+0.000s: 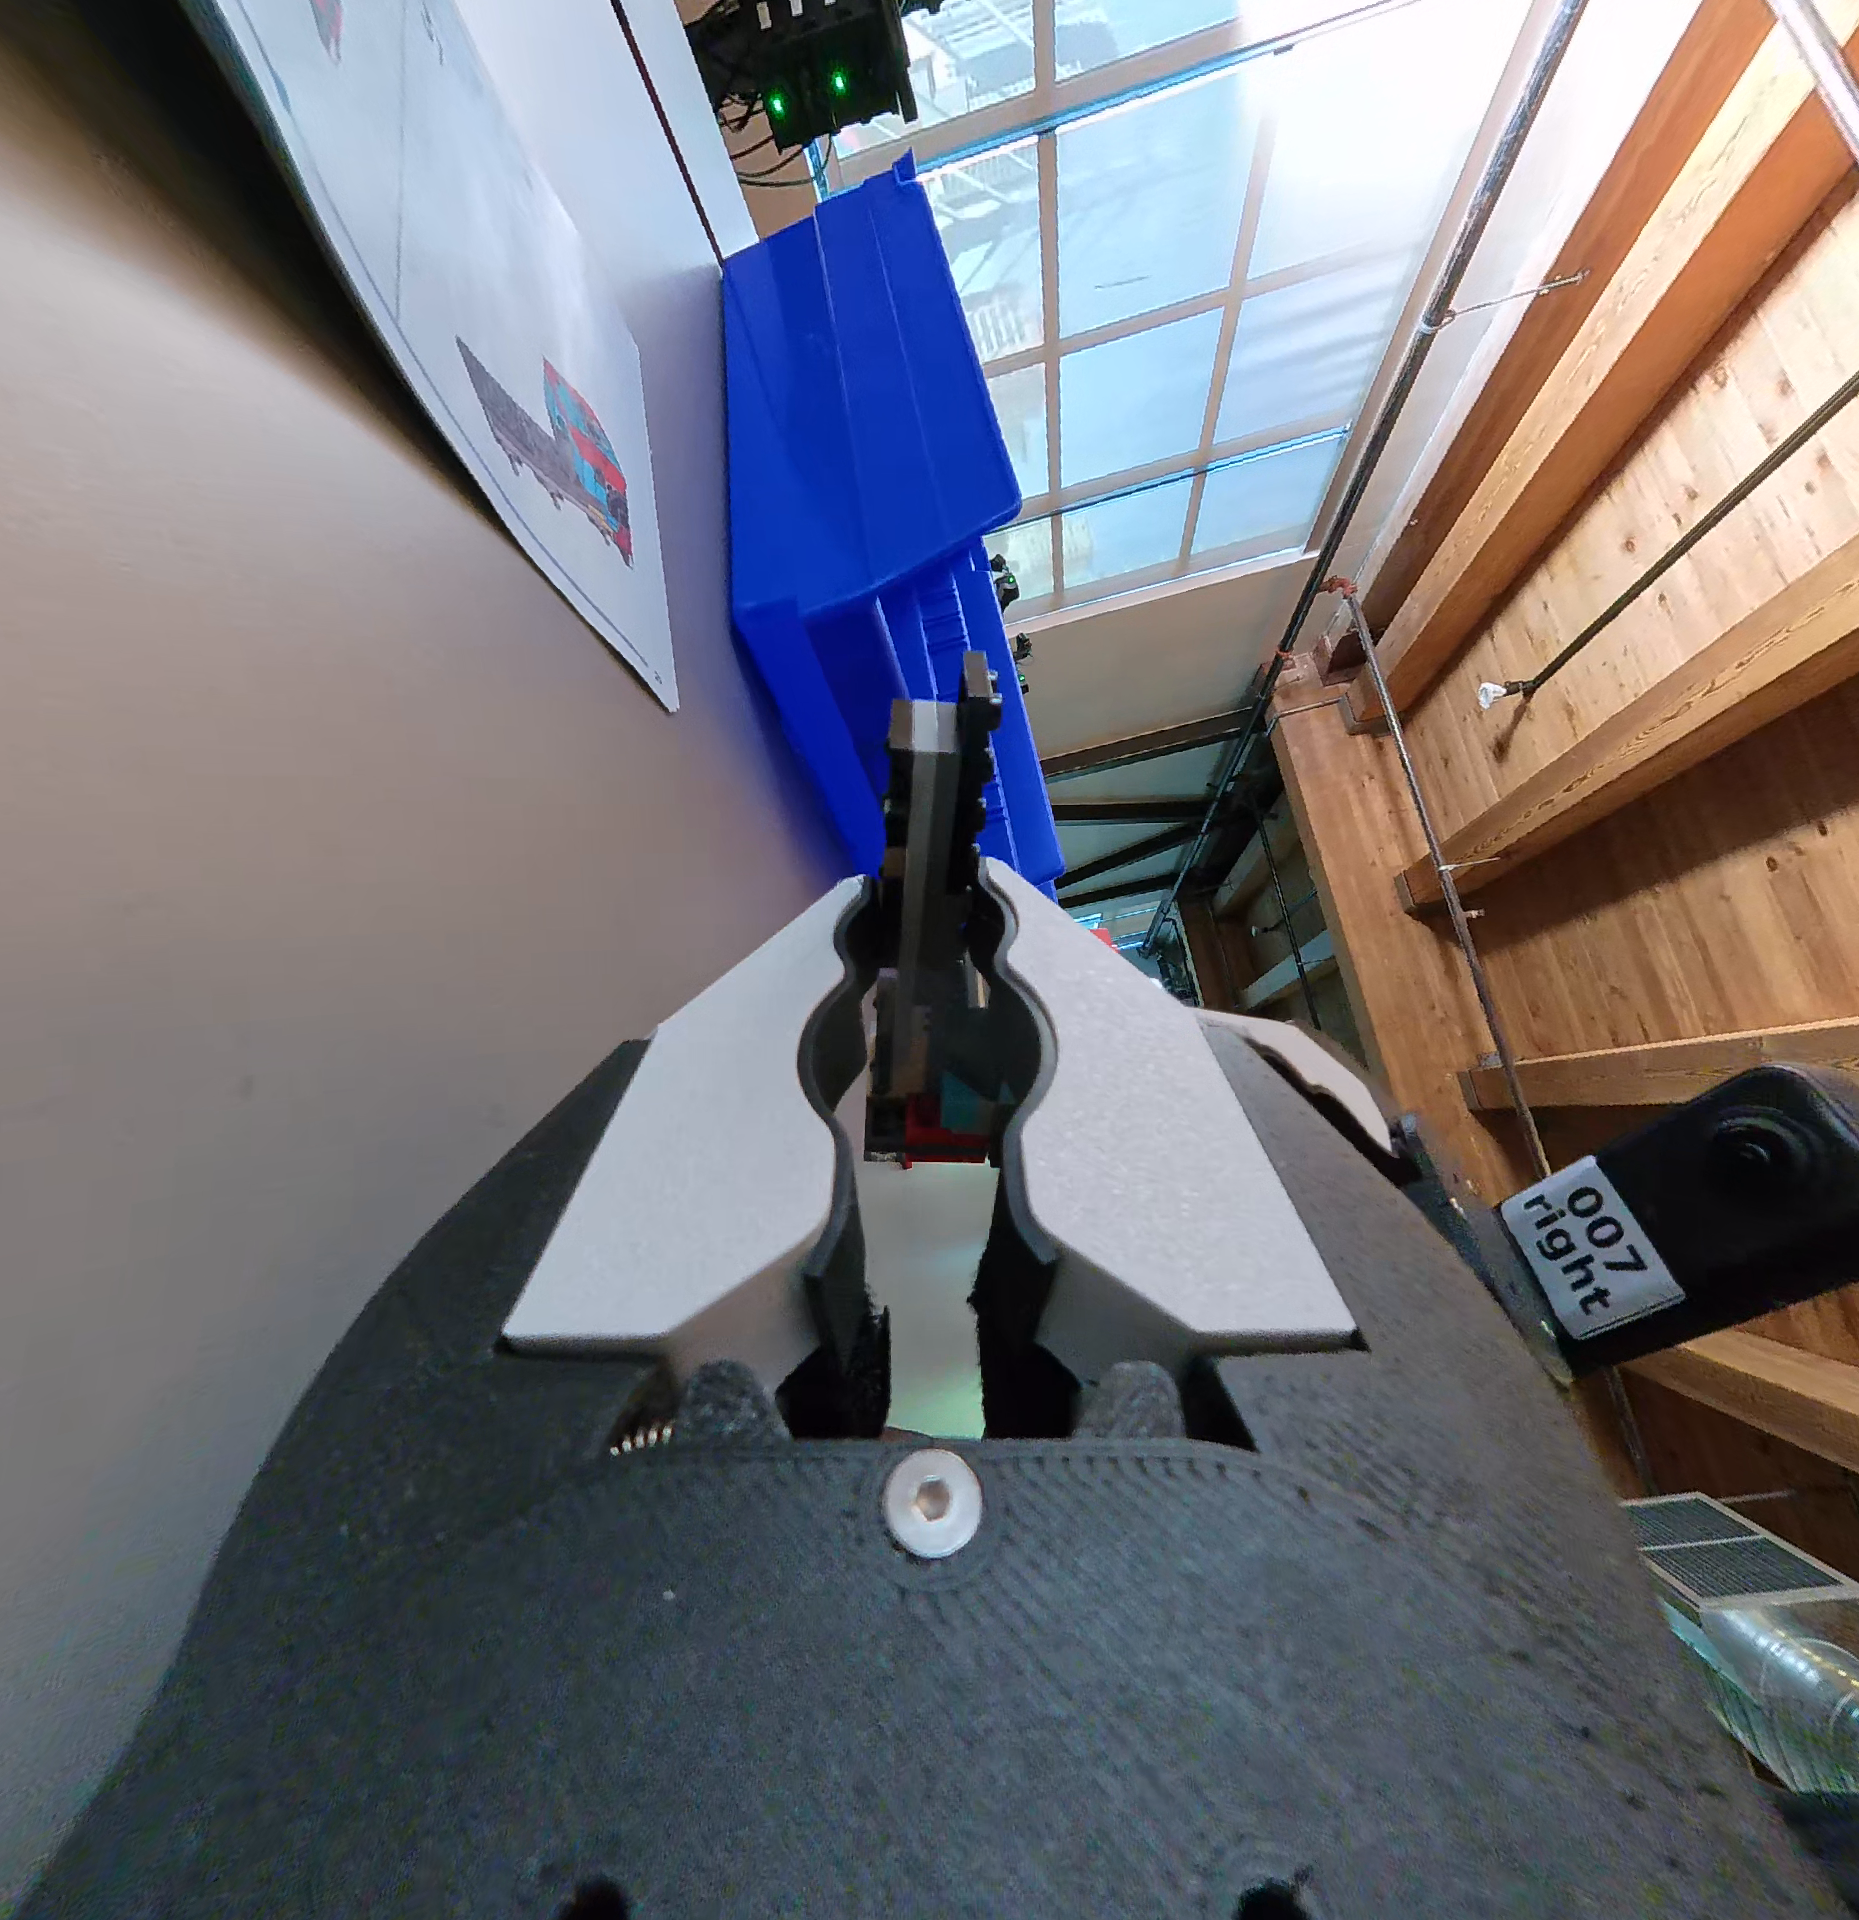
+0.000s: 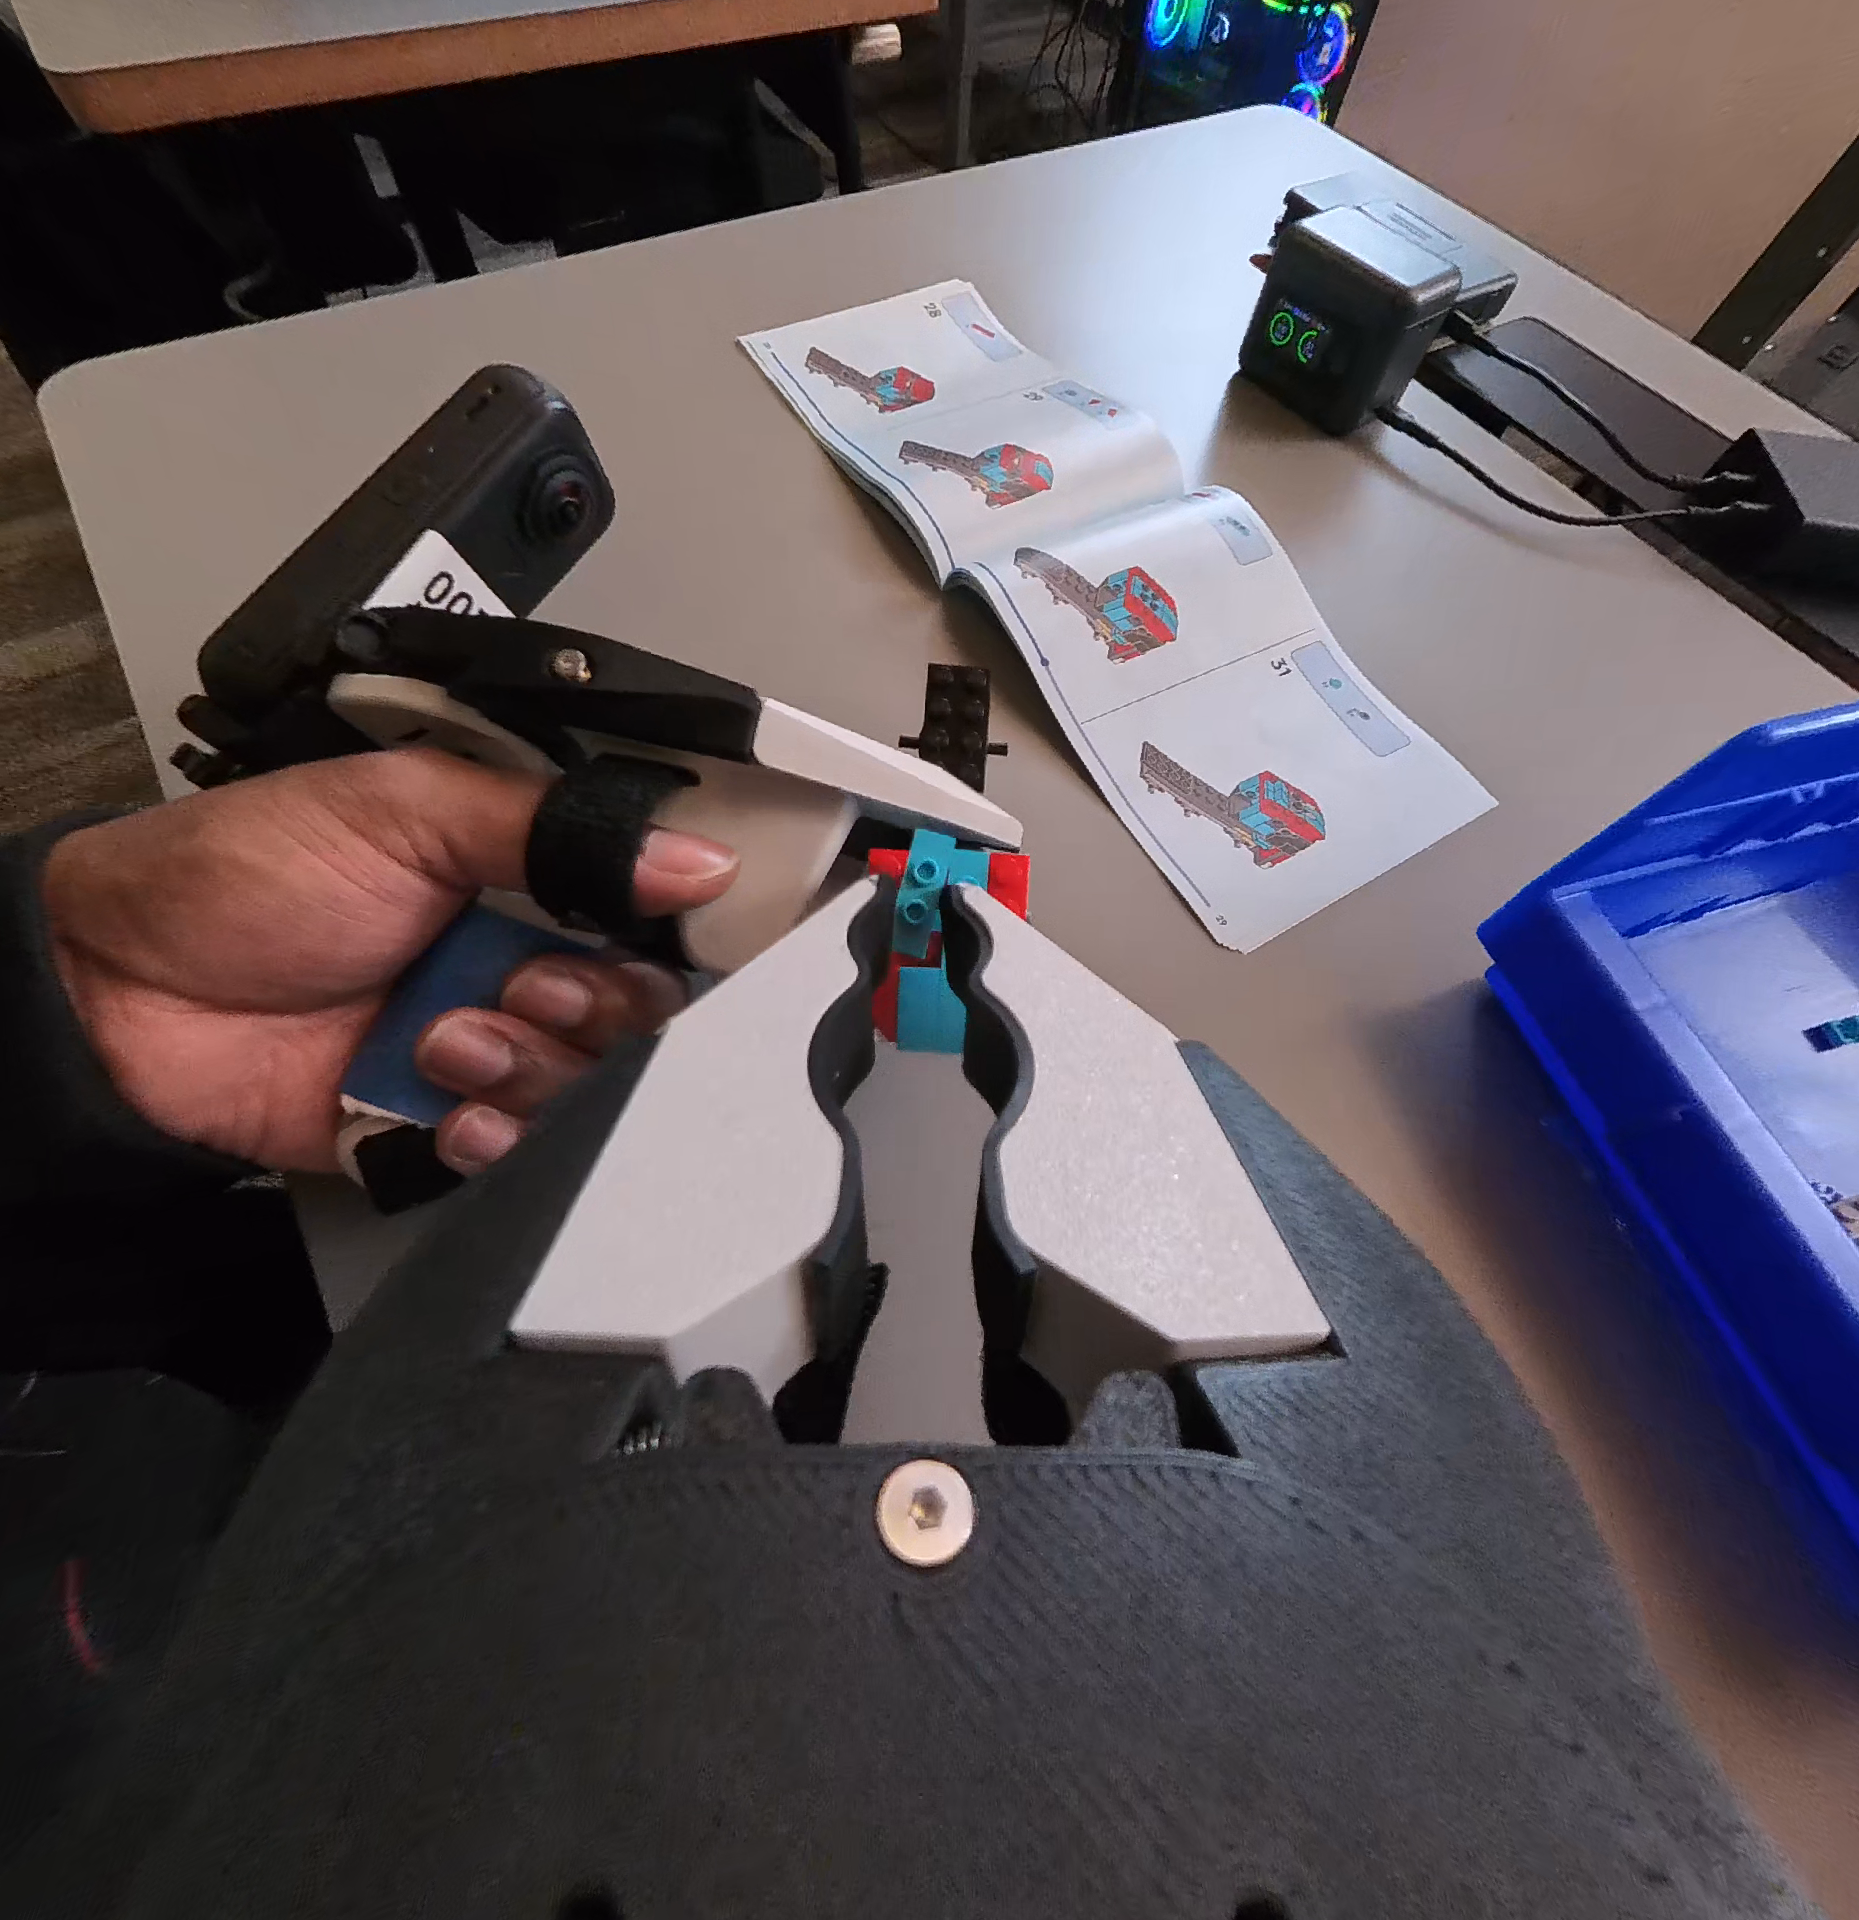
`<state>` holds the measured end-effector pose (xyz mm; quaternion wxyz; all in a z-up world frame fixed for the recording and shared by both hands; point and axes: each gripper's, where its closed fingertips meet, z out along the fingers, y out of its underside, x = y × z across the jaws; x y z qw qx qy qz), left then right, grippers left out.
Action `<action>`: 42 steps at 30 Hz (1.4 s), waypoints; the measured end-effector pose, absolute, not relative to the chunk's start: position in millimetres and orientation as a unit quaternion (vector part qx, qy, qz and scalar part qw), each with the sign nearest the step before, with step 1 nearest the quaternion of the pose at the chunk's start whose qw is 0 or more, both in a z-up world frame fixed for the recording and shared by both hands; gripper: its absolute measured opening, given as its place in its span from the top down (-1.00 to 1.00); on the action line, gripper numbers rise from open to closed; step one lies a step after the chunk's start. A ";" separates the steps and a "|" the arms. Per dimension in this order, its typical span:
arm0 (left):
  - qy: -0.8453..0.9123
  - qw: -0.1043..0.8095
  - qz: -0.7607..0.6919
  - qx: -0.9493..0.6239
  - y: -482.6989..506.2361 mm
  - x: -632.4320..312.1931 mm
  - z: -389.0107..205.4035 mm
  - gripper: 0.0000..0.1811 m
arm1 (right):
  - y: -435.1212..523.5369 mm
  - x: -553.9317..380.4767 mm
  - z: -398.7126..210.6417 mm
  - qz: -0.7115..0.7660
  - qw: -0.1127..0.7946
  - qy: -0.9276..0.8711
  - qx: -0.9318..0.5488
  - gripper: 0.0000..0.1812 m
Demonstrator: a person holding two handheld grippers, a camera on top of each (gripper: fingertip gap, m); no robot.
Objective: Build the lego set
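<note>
The lego model is a long grey and black chassis (image 1: pixel 930 831) with a red and teal cab (image 2: pixel 930 997). My left gripper (image 1: pixel 925 899) is shut on the chassis, which sticks out past its tips. In the right wrist view the left gripper (image 2: pixel 883 847) comes in from the left, held by a hand (image 2: pixel 281 935). My right gripper (image 2: pixel 920 904) is shut on the cab, with a small teal studded piece (image 2: pixel 917 896) between its tips. Both grippers hold the model above the grey table (image 2: pixel 592 312). The chassis's black end (image 2: pixel 958 717) shows beyond the left gripper.
An open instruction booklet (image 2: pixel 1112 582) lies on the table beyond the grippers and also shows in the left wrist view (image 1: pixel 489 312). A blue bin (image 2: pixel 1735 1039) with loose pieces stands at the right. A black charger box (image 2: pixel 1340 312) with cables sits at the far right.
</note>
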<state>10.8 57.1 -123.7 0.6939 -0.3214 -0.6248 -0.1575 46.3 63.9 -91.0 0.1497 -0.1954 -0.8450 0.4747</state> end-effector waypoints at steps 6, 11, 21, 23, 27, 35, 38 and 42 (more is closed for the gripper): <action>-0.624 0.695 -0.157 -0.321 57.1 11.0 -123.3 0.82 | 64.7 44.6 -91.2 0.476 0.166 -0.842 -0.191 0.87; -0.624 0.696 -0.158 -0.320 56.7 11.0 -123.1 0.83 | 68.0 44.5 -90.3 0.481 0.170 -0.838 -0.194 0.84; -0.616 0.708 -0.164 -0.304 53.7 10.6 -118.6 0.83 | 99.7 36.4 -97.1 0.538 0.074 -0.765 -0.346 0.51; -0.611 0.715 -0.166 -0.294 51.4 10.4 -116.0 0.82 | 101.0 39.0 -101.1 0.566 0.004 -0.721 -0.398 0.37; -0.607 0.721 -0.167 -0.287 49.3 10.2 -113.9 0.82 | 92.9 48.9 -108.3 0.602 -0.135 -0.635 -0.464 0.19; -0.596 0.726 -0.170 -0.296 55.1 12.1 -110.6 0.83 | 73.8 51.3 -109.3 0.613 -0.209 -0.592 -0.480 0.14; -0.593 0.728 -0.172 -0.300 56.5 12.8 -109.6 0.82 | 70.8 49.1 -109.9 0.612 -0.209 -0.591 -0.482 0.17; -0.586 0.731 -0.173 -0.304 58.0 13.9 -107.4 0.82 | 69.2 46.5 -112.7 0.611 -0.216 -0.585 -0.487 0.24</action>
